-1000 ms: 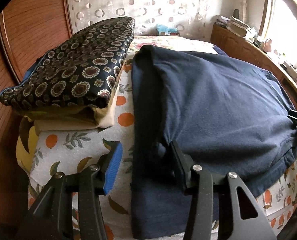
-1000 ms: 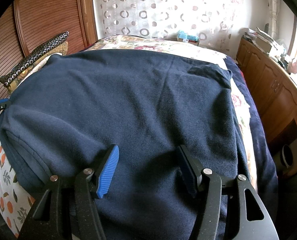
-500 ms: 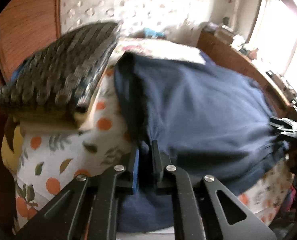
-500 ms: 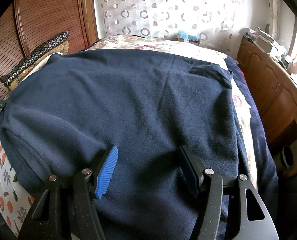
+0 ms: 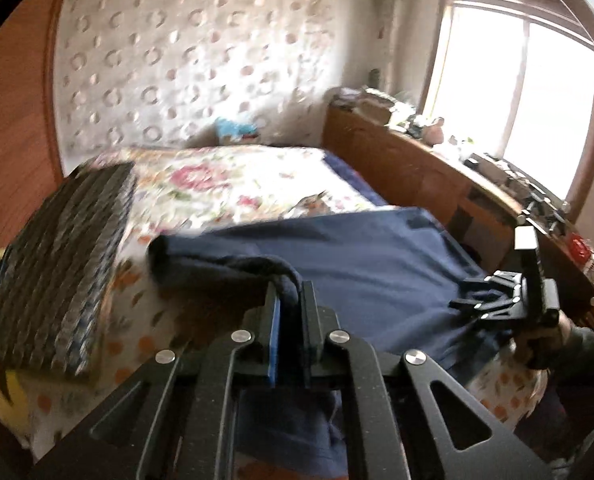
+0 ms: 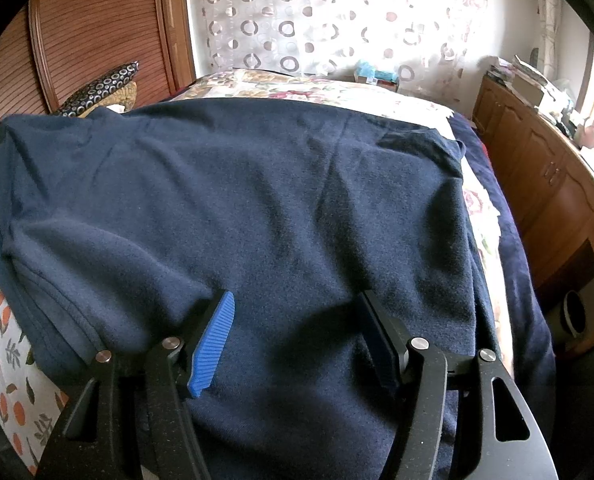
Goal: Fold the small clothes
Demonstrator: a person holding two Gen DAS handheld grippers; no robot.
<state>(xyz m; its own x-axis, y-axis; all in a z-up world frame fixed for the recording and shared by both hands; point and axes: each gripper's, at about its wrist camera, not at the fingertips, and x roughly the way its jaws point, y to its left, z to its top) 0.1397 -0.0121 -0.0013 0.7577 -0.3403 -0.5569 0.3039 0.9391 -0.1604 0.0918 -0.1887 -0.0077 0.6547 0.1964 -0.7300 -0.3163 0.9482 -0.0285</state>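
Observation:
A navy blue garment (image 6: 281,208) lies spread across the bed; it also shows in the left wrist view (image 5: 369,272). My left gripper (image 5: 289,300) is shut on the garment's left edge and holds that fold raised above the bedsheet. My right gripper (image 6: 297,328) is open, its jaws wide apart over the garment's near part, with cloth between them. The right gripper also shows in the left wrist view (image 5: 493,304) at the garment's right edge.
A dark patterned cushion (image 5: 57,264) on a stack sits at the left by the wooden headboard (image 6: 97,40). A wooden cabinet (image 6: 545,168) with clutter runs along the right. The orange-print sheet (image 6: 5,352) shows at the near left.
My left gripper closed on the garment's left edge and lifted it up and away from the sheet. The right gripper stayed open in place.

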